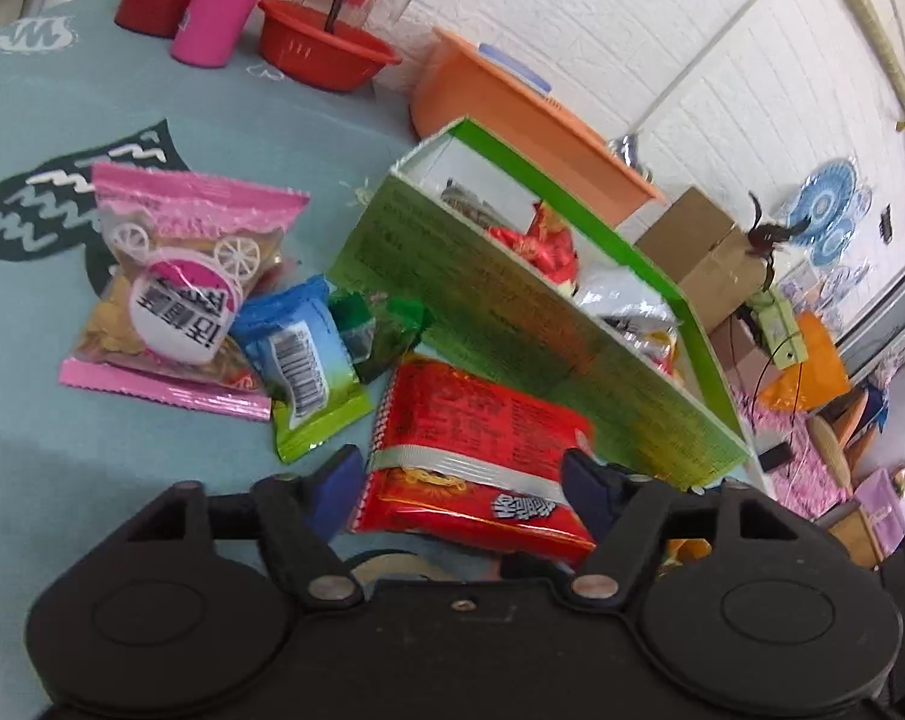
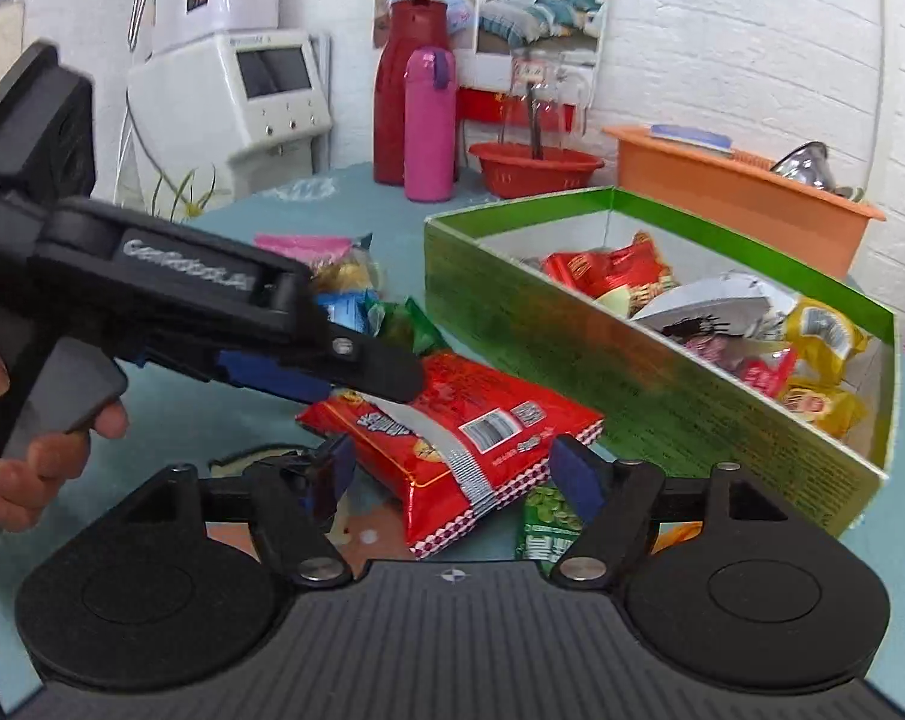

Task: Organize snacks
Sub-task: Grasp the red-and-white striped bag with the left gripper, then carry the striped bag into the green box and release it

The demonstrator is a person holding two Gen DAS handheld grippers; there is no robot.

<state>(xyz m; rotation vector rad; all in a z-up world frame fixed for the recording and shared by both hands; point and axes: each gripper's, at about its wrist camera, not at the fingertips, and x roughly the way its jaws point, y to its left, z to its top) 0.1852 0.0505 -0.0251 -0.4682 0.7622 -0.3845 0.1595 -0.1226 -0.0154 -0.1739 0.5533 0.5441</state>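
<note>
The red snack packet (image 1: 476, 450) lies flat on the teal tablecloth (image 1: 152, 468), just beside the long near wall of the green box (image 1: 512, 324). The left gripper (image 1: 461, 483) has its blue-padded fingers spread wide to either side of the packet's near end; whether the pads touch it cannot be told from its own camera. In the right wrist view the left gripper (image 2: 386, 369) reaches over the packet's (image 2: 452, 438) far end, low against it. The right gripper (image 2: 452, 474) is also wide open and grasps nothing, its fingers flanking the packet's near end.

The green box (image 2: 572, 348) stands open, holding red, yellow and silver-white packets (image 2: 710, 306) piled loosely. On the side of the red packet away from the box lie a blue-and-green packet (image 1: 302, 366), a small dark green one (image 1: 392, 324) and a pink bag of biscuits (image 1: 176, 288). A small green packet (image 2: 548, 522) sits by the box's near wall, beside the right gripper's right finger. Beyond the box stand an orange tub (image 2: 740, 186), a red basin (image 2: 530, 168) and a pink flask (image 2: 428, 126).
</note>
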